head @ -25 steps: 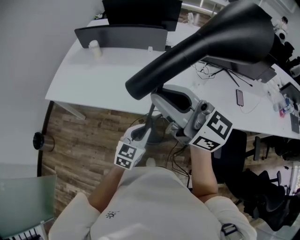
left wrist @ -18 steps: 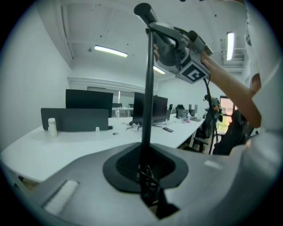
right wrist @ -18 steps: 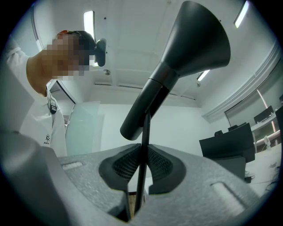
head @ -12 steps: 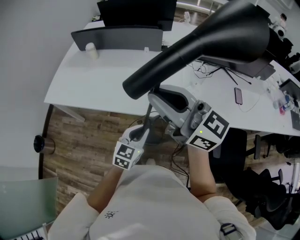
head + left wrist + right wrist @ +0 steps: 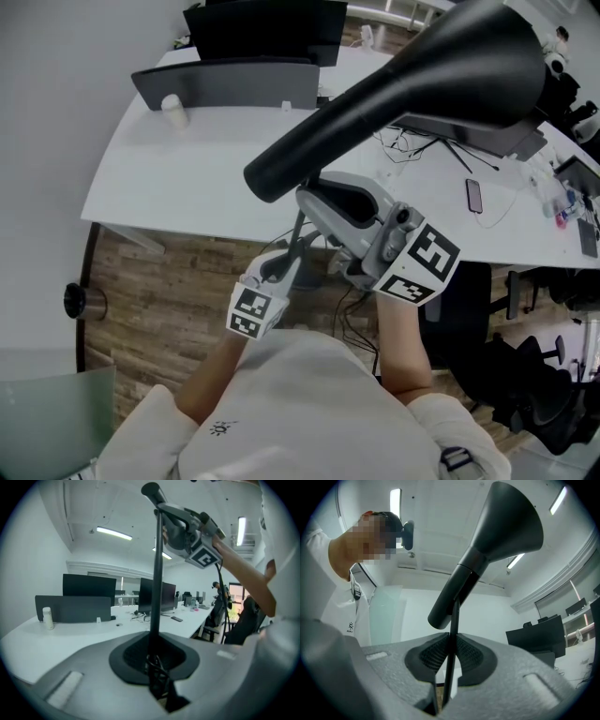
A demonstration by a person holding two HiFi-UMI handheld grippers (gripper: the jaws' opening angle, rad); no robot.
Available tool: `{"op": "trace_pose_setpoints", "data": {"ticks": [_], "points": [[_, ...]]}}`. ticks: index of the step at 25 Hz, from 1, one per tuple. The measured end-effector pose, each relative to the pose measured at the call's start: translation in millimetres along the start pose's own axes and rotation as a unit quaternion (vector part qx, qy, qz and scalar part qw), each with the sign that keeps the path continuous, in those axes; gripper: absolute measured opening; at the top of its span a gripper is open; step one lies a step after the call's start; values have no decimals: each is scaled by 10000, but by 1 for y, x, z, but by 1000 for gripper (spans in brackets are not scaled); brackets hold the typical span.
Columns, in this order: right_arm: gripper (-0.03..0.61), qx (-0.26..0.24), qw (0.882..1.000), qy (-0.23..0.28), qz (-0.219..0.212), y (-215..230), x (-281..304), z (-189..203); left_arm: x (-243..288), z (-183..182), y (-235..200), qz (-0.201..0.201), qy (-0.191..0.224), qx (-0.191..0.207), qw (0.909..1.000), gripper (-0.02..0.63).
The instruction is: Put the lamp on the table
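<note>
I hold a black lamp off the floor, in front of the white table (image 5: 187, 173). Its big cone shade (image 5: 412, 89) fills the top of the head view, above the table's near edge. My right gripper (image 5: 317, 199) is shut on the thin black pole (image 5: 451, 634) just under the shade (image 5: 501, 536). My left gripper (image 5: 281, 267) is shut on the same pole (image 5: 155, 583) lower down, with a cable bunched at its jaws (image 5: 154, 667). From the left gripper view the right gripper (image 5: 187, 531) sits high on the pole. The lamp's base is hidden.
On the table stand dark monitors (image 5: 267, 23), a grey divider panel (image 5: 225, 82), a small white bottle (image 5: 172, 108), cables (image 5: 412, 141) and a phone (image 5: 473, 195). A black office chair (image 5: 525, 375) is at the right. Wood floor (image 5: 159, 291) lies below, with a round black thing (image 5: 80, 300) at the left.
Both grippers keep the same hold on the pole. The head view has turned slightly, so the table's left end sits a little lower and further left.
</note>
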State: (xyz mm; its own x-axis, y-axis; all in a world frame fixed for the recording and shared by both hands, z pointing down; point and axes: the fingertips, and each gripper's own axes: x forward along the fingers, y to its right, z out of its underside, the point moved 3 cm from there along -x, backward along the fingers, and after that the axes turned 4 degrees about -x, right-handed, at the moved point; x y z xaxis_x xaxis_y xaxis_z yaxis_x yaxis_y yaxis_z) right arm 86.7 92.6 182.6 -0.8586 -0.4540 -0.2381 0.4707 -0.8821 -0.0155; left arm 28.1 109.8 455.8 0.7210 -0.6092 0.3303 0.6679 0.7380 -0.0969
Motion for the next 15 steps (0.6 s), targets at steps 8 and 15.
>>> {"op": "trace_pose_setpoints", "data": {"ticks": [8, 15], "points": [[43, 25, 9997, -31, 223, 50, 33, 12, 31, -12, -50, 215, -76, 34, 9997, 40], [41, -54, 9988, -31, 494, 94, 70, 17, 60, -35, -102, 548, -129, 118, 9983, 40]]}}
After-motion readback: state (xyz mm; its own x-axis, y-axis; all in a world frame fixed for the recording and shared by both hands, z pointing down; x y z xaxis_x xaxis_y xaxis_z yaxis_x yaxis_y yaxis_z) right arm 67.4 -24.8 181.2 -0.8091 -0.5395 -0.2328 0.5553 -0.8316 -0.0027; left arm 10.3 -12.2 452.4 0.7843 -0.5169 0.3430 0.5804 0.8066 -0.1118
